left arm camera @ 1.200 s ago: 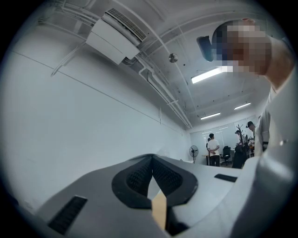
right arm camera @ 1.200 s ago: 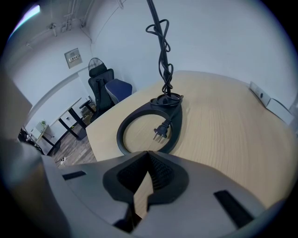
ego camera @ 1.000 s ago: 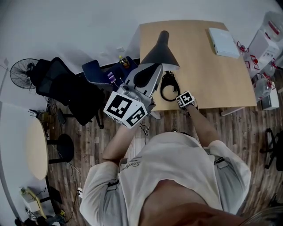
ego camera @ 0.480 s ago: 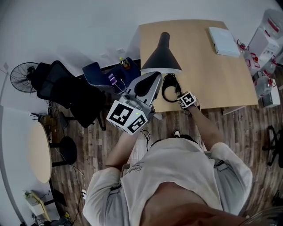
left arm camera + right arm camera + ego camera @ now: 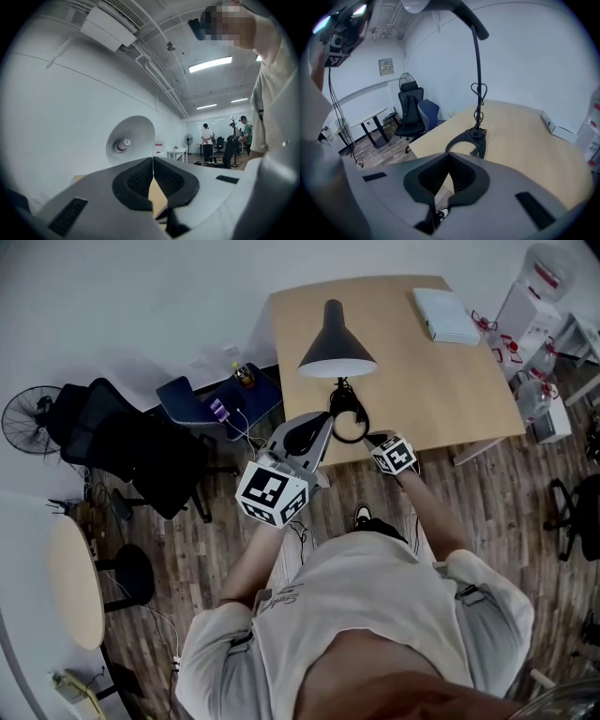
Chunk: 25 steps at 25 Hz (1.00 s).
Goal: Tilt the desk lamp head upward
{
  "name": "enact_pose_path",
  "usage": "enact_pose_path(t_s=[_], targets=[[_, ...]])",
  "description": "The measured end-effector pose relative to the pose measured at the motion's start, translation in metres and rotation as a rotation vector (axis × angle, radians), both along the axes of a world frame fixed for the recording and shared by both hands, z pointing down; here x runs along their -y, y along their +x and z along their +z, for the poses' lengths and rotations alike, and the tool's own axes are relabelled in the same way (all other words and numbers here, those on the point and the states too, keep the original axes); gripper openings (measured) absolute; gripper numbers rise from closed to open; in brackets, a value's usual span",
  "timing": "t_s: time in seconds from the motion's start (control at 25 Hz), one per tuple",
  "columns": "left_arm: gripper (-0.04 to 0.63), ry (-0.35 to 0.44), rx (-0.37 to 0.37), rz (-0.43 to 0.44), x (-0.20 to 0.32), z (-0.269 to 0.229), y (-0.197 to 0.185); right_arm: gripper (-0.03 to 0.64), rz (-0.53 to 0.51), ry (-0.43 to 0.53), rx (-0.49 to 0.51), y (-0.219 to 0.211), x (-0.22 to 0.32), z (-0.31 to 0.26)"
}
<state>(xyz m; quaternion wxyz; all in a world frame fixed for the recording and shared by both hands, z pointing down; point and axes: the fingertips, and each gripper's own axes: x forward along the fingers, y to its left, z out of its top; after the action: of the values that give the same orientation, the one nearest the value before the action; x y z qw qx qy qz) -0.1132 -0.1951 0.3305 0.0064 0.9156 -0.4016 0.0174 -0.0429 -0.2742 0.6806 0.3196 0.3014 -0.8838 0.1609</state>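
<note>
The desk lamp stands near the front edge of the wooden desk (image 5: 431, 381). Its black cone head (image 5: 336, 341) is above a ring base (image 5: 348, 420). My left gripper (image 5: 322, 421) is shut and empty, just left of the base and below the head. In the left gripper view the jaws (image 5: 153, 161) point up into the white inside of the lamp head (image 5: 130, 140) with its bulb. My right gripper (image 5: 373, 438) is shut on nothing at the desk's front edge. In its own view the jaws (image 5: 449, 157) face the ring base (image 5: 468, 140) and the thin stem (image 5: 477, 89).
A white box (image 5: 446, 315) lies at the desk's far right corner. Black office chairs (image 5: 131, 451) and a blue chair (image 5: 202, 399) stand left of the desk, with a fan (image 5: 23, 418) and a round table (image 5: 75, 582) further left. People (image 5: 206, 140) stand far back in the room.
The left gripper has come away from the lamp head's rim and now sits lower, beside the base. The head view has shifted, so the desk and lamp look farther off. The right gripper stays by the base.
</note>
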Motion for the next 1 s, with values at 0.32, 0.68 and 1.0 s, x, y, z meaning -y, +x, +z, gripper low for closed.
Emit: enact_pose_path(t_s=[0.32,0.68,1.0], targets=[[0.015,-0.108,-0.034,0.011,-0.030,0.049,-0.019,-0.005,0.022,0.162,0.098,0.002,-0.053,-0.089],[0.015,-0.145,-0.073,-0.004,-0.052,0.068,-0.025,-0.005,0.034,0.386,0.163,0.005,-0.090,-0.189],[0.015,-0.092,-0.047,-0.036,-0.058,0.040,-0.007,-0.005,-0.017,0.553,0.227,0.003,-0.103,-0.264]])
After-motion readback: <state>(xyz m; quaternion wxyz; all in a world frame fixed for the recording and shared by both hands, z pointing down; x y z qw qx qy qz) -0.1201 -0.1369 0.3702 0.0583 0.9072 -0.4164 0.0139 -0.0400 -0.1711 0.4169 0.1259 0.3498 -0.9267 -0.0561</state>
